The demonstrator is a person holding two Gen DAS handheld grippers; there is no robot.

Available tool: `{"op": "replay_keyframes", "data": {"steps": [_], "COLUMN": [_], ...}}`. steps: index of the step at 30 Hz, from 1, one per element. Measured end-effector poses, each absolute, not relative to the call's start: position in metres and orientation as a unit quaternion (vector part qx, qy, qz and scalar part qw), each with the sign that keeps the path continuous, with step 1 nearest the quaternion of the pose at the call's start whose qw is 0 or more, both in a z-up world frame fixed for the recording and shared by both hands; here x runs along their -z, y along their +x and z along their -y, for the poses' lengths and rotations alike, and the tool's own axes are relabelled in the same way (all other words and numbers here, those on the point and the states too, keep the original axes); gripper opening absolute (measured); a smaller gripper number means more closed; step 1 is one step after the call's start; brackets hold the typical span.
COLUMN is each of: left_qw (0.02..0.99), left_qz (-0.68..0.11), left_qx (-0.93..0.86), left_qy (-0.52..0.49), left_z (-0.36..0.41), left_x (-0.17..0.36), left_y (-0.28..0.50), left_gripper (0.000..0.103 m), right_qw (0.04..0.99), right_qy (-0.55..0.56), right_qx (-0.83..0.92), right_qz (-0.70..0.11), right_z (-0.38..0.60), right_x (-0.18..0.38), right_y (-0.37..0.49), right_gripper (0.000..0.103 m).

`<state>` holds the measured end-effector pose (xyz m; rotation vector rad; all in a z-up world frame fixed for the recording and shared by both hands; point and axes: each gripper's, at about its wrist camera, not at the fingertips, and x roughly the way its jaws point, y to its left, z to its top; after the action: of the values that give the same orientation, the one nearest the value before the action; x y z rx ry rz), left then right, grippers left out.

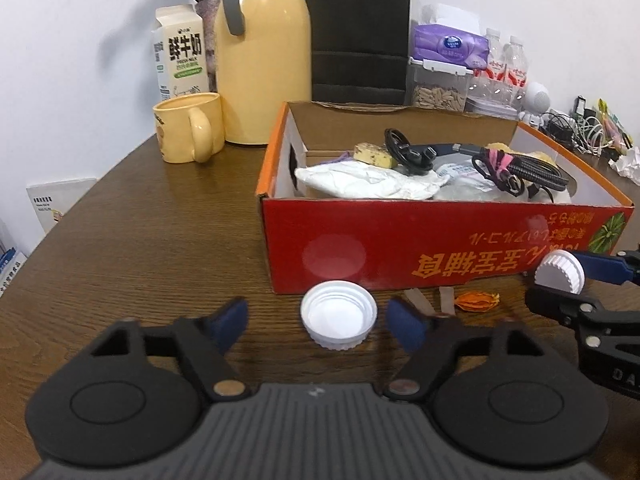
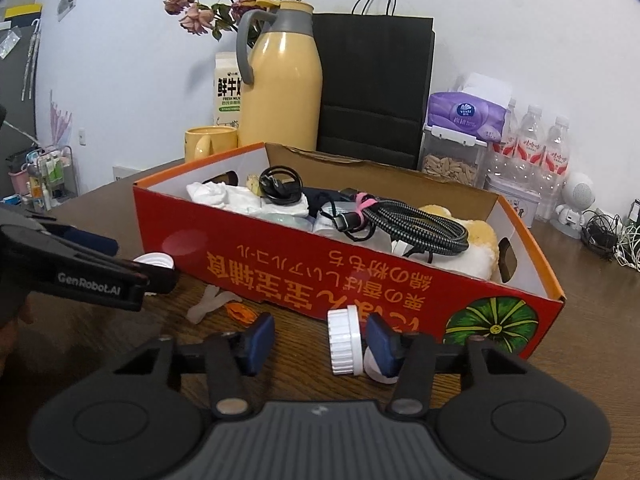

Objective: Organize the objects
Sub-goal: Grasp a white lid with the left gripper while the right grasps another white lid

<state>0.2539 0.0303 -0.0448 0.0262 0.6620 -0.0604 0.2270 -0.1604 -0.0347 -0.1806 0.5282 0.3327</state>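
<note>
On the wooden table [image 1: 160, 240], a ribbed white cap [image 1: 338, 321].

Red box [image 1: 440, 240] with orange lettering and rim; white ribbed caps [image 1: 339, 316]; dark brown wood-grain table [image 1: 160, 232]; yellow jug [image 1: 264, 60], grey handle.

— What surrounds the scene?
— A dark wood-grain worktop [image 1: 152, 240] against a plain white wall [image 1: 80, 80], evenly lit.
— Anything else?
— A small wire shelf rack [image 2: 52, 176] stands at the far left, and a wall socket [image 2: 120, 171] sits low.
</note>
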Motion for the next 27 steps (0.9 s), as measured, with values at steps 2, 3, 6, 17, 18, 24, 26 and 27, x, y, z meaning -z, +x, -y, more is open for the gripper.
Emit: {"op": "replay_keyframes", "data": {"steps": [2,3,6,17,18,24,26,27], "left_qw": [0.944,0.944,0.945,0.950,0.951,0.956,0.958,0.958], "left_qz": [-0.328,-0.329,-0.325,-0.311,-0.308,-0.291,-0.287,-0.285], "left_qx": [0.036,0.039,0.044,0.035,0.033,0.028,0.027,0.027], "left_qy": [0.009,0.008,0.006,0.010,0.011,0.014,0.011,0.009], "left_z": [-0.031,-0.031,-0.031,-0.030,-0.030,-0.028,-0.028,-0.028], "left_x": [0.045,0.045,0.045,0.043,0.042,0.039,0.038,0.038], "left_y": [0.254,0.254,0.252,0.248,0.246,0.239,0.237,0.236], "left_gripper": [0.048,0.042,0.042,0.042,0.042,0.042,0.041,0.041], "right_qw": [0.948,0.947,0.947,0.947,0.948,0.953,0.954,0.954], "right_qy": [-0.089,-0.089,-0.080,-0.062,-0.064,-0.077,-0.083,-0.084], "right_qx": [-0.159,-0.157,-0.152,-0.145,-0.145,-0.152,-0.156,-0.157], "right_qz": [-0.263,-0.264,-0.272,-0.279,-0.275,-0.251,-0.242,-0.240], "right_z": [0.159,0.159,0.160,0.166,0.166,0.161,0.160,0.159], "right_x": [0.036,0.036,0.037,0.038,0.038,0.034,0.033,0.032], "right_y": [0.229,0.230,0.235,0.239,0.238,0.225,0.221,0.219], "right_gripper": [0.047,0.044,0.036,0.014,0.014,0.014,0.014,0.014]}}
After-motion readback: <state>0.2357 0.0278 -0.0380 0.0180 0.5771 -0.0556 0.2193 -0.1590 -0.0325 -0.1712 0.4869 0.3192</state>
